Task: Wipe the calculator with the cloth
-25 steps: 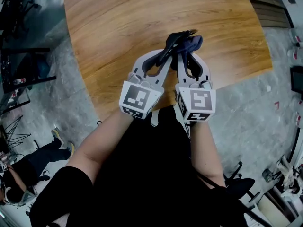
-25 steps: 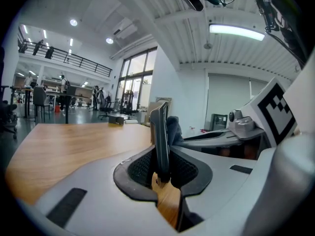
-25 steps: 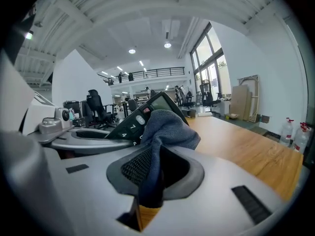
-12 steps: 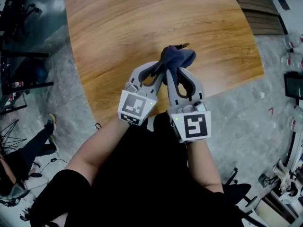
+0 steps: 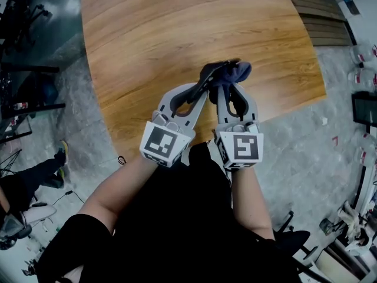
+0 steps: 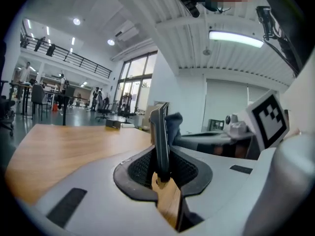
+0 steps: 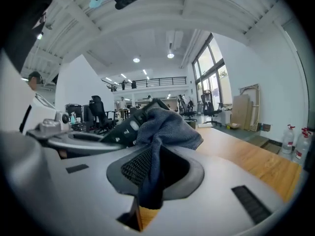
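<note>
The left gripper (image 6: 162,167) pinches the near end of a thin, dark, slab-shaped calculator (image 6: 159,132), edge-on between its pads; the right gripper (image 7: 152,173) is clamped on a bunched dark-blue microfibre cloth (image 7: 165,127); neither stands spread. Both are held in the air over the near edge of the round, wood-grained table (image 5: 177,28), clear of the wood, with the two grippers side by side and their tips converging.

The relation that matters: the calculator's long axis runs away from the left gripper, far and slightly right, so its free far end lies just in front of the right gripper's tips; the cloth sits on that far end, seemingly touching it; the keyed face is turned towards the right gripper, whose view shows the keys just left of the cloth. The right hand is therefore the one placed to wipe, probably by stroking along the length, far end towards near.

Room looks ample; the table top under and beyond the grippers is bare, and the nearest edge is the table's near rim below the wrists.
</note>
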`<action>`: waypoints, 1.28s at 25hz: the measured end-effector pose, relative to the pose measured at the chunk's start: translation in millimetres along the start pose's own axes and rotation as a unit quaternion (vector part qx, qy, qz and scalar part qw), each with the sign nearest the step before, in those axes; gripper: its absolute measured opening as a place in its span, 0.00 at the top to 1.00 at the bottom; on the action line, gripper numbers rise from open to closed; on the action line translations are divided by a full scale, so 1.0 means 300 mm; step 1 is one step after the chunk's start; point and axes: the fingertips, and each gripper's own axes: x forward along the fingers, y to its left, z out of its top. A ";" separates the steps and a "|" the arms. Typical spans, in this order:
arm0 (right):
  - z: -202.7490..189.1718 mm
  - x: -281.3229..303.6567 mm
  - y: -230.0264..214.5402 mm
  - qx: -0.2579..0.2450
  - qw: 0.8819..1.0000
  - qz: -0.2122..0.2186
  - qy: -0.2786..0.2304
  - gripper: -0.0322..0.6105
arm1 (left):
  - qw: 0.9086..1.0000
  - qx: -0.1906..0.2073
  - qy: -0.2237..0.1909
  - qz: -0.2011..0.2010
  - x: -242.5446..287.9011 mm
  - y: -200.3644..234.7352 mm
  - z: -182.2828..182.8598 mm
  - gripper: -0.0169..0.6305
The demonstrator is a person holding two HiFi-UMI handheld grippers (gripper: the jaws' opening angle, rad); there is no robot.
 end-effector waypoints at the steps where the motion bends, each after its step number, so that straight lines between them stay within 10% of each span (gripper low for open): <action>1: -0.023 0.008 -0.013 0.006 1.000 0.000 0.004 0.87 | 1.000 -0.003 -0.005 0.000 -0.001 -0.003 0.014 0.87; 17: -0.056 -0.011 0.158 -0.020 0.997 0.073 0.025 0.87 | 0.998 -0.057 -0.028 0.027 0.015 0.088 0.036 0.87; 25: 0.088 -0.029 0.006 -0.016 1.000 0.001 -0.024 0.87 | 0.997 -0.062 -0.031 -0.014 -0.012 -0.001 0.024 0.87; 32: 0.014 -0.032 -0.119 -0.005 0.999 -0.051 -0.018 0.87 | 0.982 -0.163 -0.076 -0.058 -0.061 -0.006 0.081 0.87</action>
